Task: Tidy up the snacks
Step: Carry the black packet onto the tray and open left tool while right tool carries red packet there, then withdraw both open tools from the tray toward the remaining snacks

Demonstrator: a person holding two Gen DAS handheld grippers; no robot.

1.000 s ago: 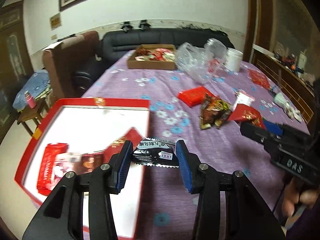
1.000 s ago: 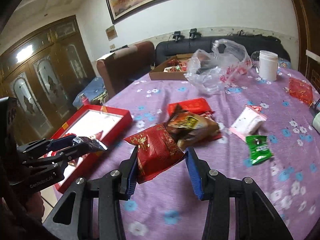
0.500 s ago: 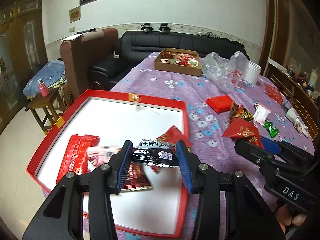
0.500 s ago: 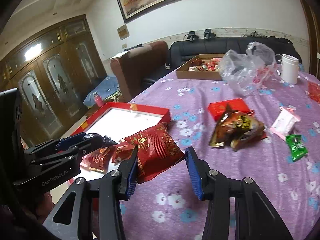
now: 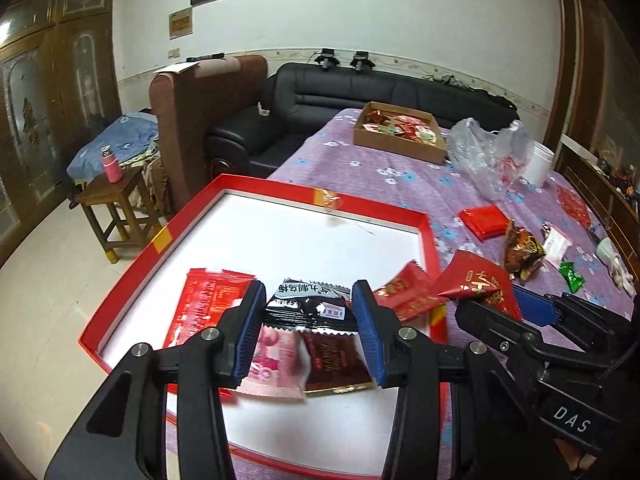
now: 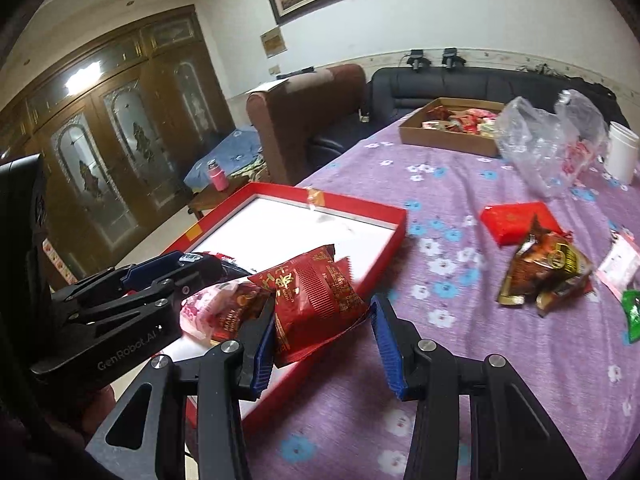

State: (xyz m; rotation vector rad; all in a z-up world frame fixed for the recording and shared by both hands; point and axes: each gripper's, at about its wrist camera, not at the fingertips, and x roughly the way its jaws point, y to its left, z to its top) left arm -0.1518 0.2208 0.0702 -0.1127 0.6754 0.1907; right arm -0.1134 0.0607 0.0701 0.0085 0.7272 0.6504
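My left gripper is shut on a black snack packet and holds it over the red-rimmed white tray, above several red, pink and brown packets lying in it. My right gripper is shut on a red snack packet, held over the tray's near right rim. In the left wrist view the right gripper and its red packet show at the tray's right edge. The left gripper shows at the left of the right wrist view.
Loose snacks lie on the purple flowered cloth: a flat red pack, brown packets, a pink-white pack, a green one. A cardboard box of snacks, a clear plastic bag and a white cup stand farther back.
Both grippers have moved left from over the cloth to over the tray, each carrying its packet. The tray now fills the left wrist view.
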